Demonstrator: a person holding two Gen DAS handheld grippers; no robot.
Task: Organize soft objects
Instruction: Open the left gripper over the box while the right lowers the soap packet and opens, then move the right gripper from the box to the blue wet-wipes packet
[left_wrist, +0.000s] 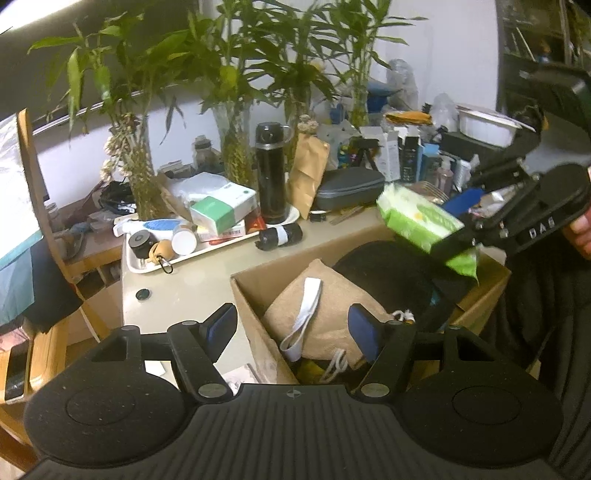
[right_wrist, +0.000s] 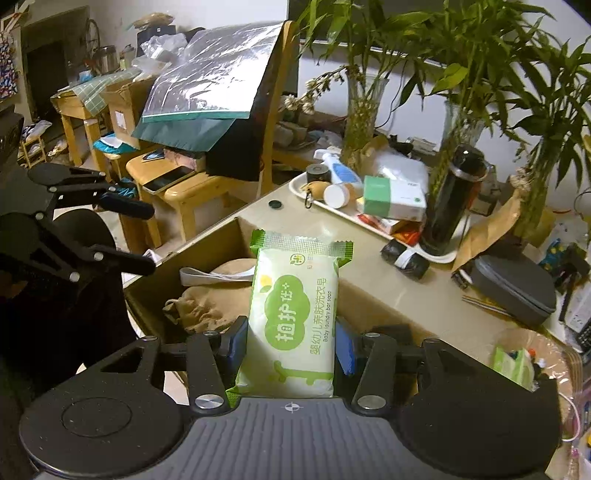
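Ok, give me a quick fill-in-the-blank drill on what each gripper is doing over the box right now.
1. The right gripper is shut on a green and white pack of baby laundry bar ____.
2. The left gripper has its jaws ____ and holds nothing.
3. The soap pack is held above a ____ box.
4. In that box lies a tan cloth bag with a ____ strap across it.

Missing words: soap; open; cardboard; white

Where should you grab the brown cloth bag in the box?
Probably by the white strap lying on top of the tan cloth bag. It sits raised and loose, so the open left gripper could come straight down from above the cardboard box and pinch across it. The bag itself looks wide and floppy.
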